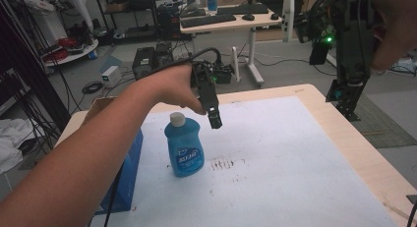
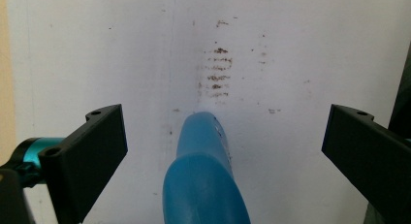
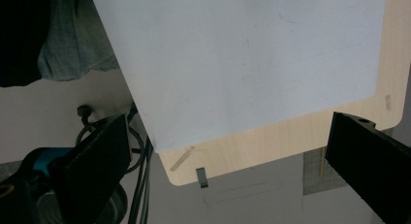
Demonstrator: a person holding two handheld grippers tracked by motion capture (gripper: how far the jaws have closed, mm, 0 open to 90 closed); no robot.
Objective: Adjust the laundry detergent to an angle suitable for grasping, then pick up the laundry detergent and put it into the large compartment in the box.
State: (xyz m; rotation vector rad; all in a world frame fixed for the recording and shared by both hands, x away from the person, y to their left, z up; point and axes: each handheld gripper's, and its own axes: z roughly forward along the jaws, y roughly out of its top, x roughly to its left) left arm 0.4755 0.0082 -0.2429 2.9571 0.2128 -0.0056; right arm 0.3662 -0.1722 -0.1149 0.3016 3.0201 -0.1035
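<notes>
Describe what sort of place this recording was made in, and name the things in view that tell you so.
Most likely a lab or workshop office. Beyond the table stand a desk with keyboards, metal shelving with equipment, and electronics boxes with cables across the floor.

Your high view is dim and bluish, its light flat with only soft shadows on the pale white mat (image 1: pixel 295 153). The hand at the top right edge is blurred. In your left gripper view the blue plastic bottle (image 2: pixel 203 180) sits too close — soft and out of focus — while the brown smudges (image 2: pixel 217 71) stay sharp. Your right gripper view is darker, its left corner nearly black.
</notes>
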